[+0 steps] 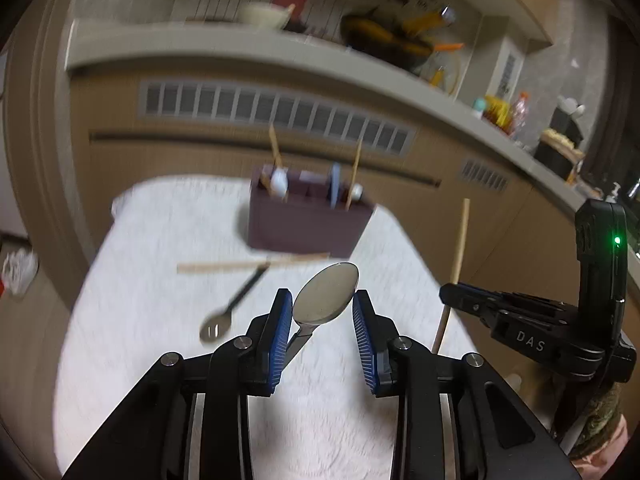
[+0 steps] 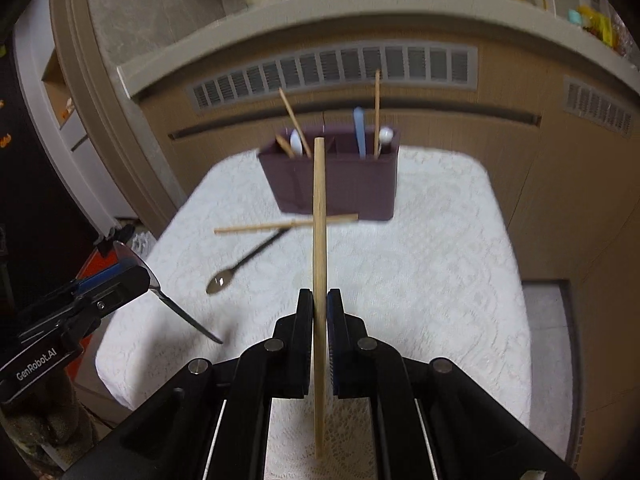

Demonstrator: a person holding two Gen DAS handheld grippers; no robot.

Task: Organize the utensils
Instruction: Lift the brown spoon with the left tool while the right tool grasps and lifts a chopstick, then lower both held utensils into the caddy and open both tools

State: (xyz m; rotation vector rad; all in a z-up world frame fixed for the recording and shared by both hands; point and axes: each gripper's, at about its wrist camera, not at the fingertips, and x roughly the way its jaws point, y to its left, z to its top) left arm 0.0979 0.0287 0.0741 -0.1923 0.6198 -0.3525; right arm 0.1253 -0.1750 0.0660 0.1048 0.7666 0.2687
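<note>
A: Start on your left; what has your left hand-held gripper [image 1: 322, 312] got?

B: A metal spoon [image 1: 326, 294]; the bowl stands up between the blue pads [image 1: 280, 328], which look well apart in the left wrist view; yet the spoon is off the table [image 2: 440, 240], its handle slanting down, as the right wrist view shows; whether the jaws truly pinch the neck, I cannot tell.

A: How will it handle?

B: Stiff, smooth, likely slippery, and bowl-heavy; you would do best holding it at the neck or mid-handle, not on the curved bowl.

A: And further right on the white cloth?

B: A dark-handled spoon [image 2: 244, 260] lies loose, its handle tip touching or under a wooden chopstick [image 2: 280, 224] lying crosswise, just in front of the maroon utensil holder [image 2: 332, 184]; the holder already carries chopsticks, a blue utensil and white ones in its compartments.

A: Your right?

B: Your right hand-held gripper [image 2: 320, 320] is clamped on a second chopstick [image 2: 319, 220], held upright around its middle; light, rigid, prone to pivot; keep the grip firm.
</note>
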